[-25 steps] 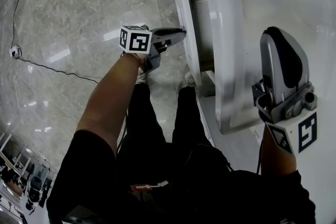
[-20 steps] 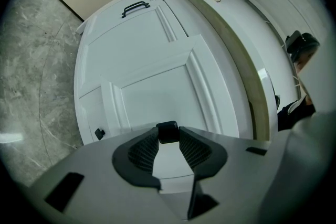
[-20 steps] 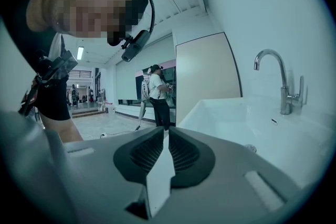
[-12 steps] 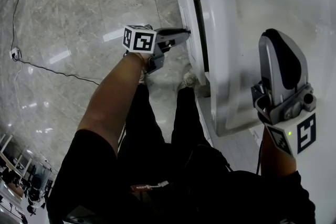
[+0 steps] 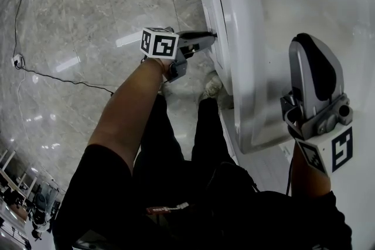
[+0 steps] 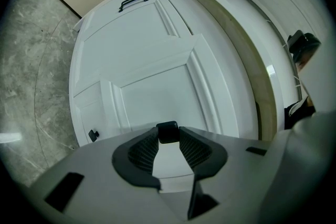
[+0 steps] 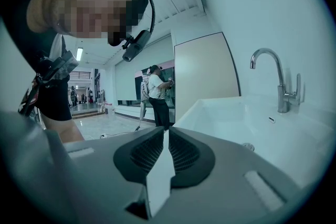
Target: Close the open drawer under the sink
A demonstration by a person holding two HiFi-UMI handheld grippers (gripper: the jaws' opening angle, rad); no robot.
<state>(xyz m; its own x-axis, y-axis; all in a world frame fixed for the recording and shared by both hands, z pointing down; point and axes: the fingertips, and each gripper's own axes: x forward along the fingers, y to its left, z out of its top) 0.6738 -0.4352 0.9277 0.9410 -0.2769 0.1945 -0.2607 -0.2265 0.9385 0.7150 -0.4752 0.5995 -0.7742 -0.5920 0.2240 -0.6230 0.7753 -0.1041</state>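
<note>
Open floor [image 5: 88, 9] lies left of the cabinet [image 5: 234, 20]; its drawer front [image 6: 157, 92] blocks the left gripper [image 5: 211, 36], clamped on the knob [image 6: 167, 131].

The left tool [image 5: 207, 37] and right tool [image 5: 309, 44] are grey with ribbed black pads [image 6: 140, 151]. Each bears a white cube [image 5: 159, 43] with black square markers. Black short-sleeved top [image 5: 94, 196], black trousers [image 5: 174, 143], pale shoes [image 5: 211, 86].

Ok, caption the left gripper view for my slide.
Left gripper shut on the small black knob of the white panelled drawer front.
</note>
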